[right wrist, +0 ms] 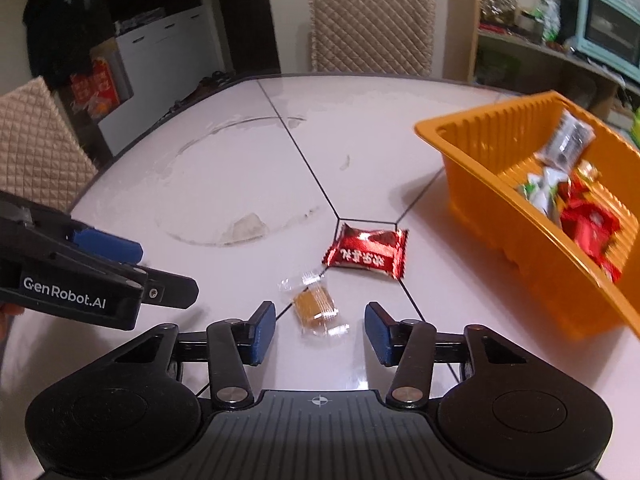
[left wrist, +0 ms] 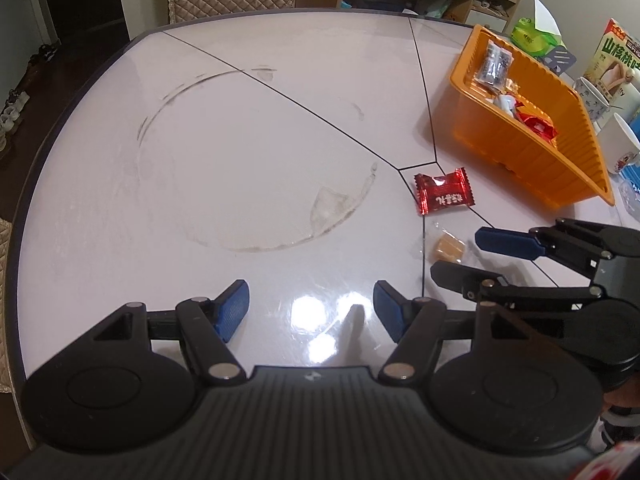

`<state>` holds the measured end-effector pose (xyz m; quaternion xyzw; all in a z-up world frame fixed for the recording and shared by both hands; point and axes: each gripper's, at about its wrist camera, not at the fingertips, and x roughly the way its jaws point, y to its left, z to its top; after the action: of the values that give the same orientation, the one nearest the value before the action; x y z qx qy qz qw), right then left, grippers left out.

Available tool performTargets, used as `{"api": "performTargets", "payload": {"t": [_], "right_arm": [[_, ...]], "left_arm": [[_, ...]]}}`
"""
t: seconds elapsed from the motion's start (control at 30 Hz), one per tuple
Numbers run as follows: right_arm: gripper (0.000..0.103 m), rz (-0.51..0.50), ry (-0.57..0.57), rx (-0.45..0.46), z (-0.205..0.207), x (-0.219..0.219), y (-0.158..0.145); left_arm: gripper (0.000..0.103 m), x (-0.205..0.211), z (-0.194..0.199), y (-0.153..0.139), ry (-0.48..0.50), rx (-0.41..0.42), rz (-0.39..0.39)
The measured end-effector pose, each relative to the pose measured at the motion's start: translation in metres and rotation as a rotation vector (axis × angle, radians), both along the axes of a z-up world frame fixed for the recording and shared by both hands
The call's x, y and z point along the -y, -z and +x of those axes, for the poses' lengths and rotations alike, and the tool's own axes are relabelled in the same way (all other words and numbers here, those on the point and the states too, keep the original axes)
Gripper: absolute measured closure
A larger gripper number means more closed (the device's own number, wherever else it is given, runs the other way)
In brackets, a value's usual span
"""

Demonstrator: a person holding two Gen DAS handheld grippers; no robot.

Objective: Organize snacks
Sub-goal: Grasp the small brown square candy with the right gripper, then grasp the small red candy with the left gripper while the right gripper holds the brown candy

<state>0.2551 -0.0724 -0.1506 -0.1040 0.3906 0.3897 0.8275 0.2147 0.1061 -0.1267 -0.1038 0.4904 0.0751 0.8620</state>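
Nearest, the right gripper (right wrist: 320, 330) hangs low over the white table (right wrist: 248, 184), jaws part open around a clear-wrapped tan candy (right wrist: 314, 307) that lies on the tabletop, pads not touching it. Beside it the left gripper (left wrist: 310, 310) is open wide and holds nothing. Just beyond the candy lies a red snack packet (right wrist: 366, 254). Farther right stands the orange bin (right wrist: 480, 184), with several wrapped snacks inside

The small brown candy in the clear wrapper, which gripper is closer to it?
Right. The right gripper hangs open just short of the brown candy, which lies ahead of its fingertips. The left gripper is off to the side over bare table.
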Motion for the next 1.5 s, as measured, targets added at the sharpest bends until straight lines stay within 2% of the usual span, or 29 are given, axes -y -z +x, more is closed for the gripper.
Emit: {"api": "performTargets", "payload": {"t": [0.27, 0.37, 0.43, 0.57, 0.7, 0.87, 1.1, 1.3, 1.5], "right_arm": [[0.062, -0.04, -0.045, 0.067, -0.005, -0.012, 0.007], [0.07, -0.039, -0.065, 0.082, -0.006, -0.013, 0.009], [0.079, -0.04, -0.066, 0.088, -0.007, -0.013, 0.01], [0.082, -0.035, -0.057, 0.081, -0.006, -0.011, 0.009], [0.082, -0.013, 0.002, 0.047, 0.0, -0.001, 0.005], [0.082, 0.028, 0.117, -0.011, 0.014, 0.02, -0.003], [0.081, 0.06, 0.237, -0.066, 0.027, 0.051, -0.009], [0.081, 0.07, 0.3, -0.091, 0.031, 0.068, -0.01], [0.081, 0.071, 0.336, -0.1, 0.031, 0.077, -0.01]], "left_arm": [[0.037, -0.003, 0.003, 0.002, 0.006, 0.004, -0.003], [0.037, -0.004, 0.004, 0.003, 0.009, 0.006, -0.004], [0.037, -0.003, 0.005, 0.003, 0.014, 0.009, -0.005], [0.037, 0.0, 0.007, 0.002, 0.045, 0.022, -0.004], [0.037, 0.006, 0.012, 0.0, 0.115, 0.045, -0.011], [0.037, 0.019, 0.027, 0.0, 0.258, 0.084, -0.004], [0.035, 0.045, 0.059, 0.006, 0.447, 0.133, 0.063], [0.033, 0.059, 0.086, 0.013, 0.549, 0.161, 0.087], [0.034, 0.066, 0.102, 0.019, 0.601, 0.151, 0.087]]}}
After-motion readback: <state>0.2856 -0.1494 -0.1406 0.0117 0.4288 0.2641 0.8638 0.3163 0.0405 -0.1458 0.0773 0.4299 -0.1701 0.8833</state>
